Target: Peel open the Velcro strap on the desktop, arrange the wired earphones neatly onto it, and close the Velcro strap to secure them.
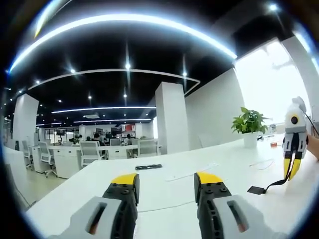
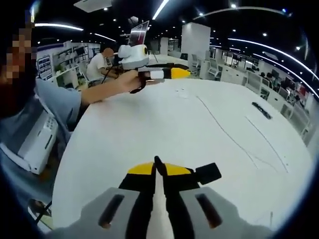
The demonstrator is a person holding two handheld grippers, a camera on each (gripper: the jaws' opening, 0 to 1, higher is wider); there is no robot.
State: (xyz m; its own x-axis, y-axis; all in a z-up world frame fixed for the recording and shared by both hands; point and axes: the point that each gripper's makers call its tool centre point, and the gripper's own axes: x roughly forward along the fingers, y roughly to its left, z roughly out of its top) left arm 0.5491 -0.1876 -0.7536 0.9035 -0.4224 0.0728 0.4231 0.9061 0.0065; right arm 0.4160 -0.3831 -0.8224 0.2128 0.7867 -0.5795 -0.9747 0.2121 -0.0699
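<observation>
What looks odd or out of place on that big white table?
Only the black Velcro strap: it dangles off the table, pinched in the right gripper. The earphone wire lies loosely stretched out across the table, not coiled.

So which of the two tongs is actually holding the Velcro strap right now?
The right tongs, pinched shut on the black Velcro strap, which dangles from them over the white desk. The left tongs are open, holding nothing.

— What room have you got around you?

— You're in an open office with a black ceiling [image 1: 114, 50], curved light strips [image 1: 124, 20] and small spotlights. White square pillars [image 1: 172, 117] stand beyond your white desk [image 1: 164, 189].

— And further off?

— You have rows of white desks with grey chairs [image 1: 89, 149] behind, a bright window [image 1: 271, 84] to one side, and a potted plant [image 1: 249, 124] below it.
</observation>
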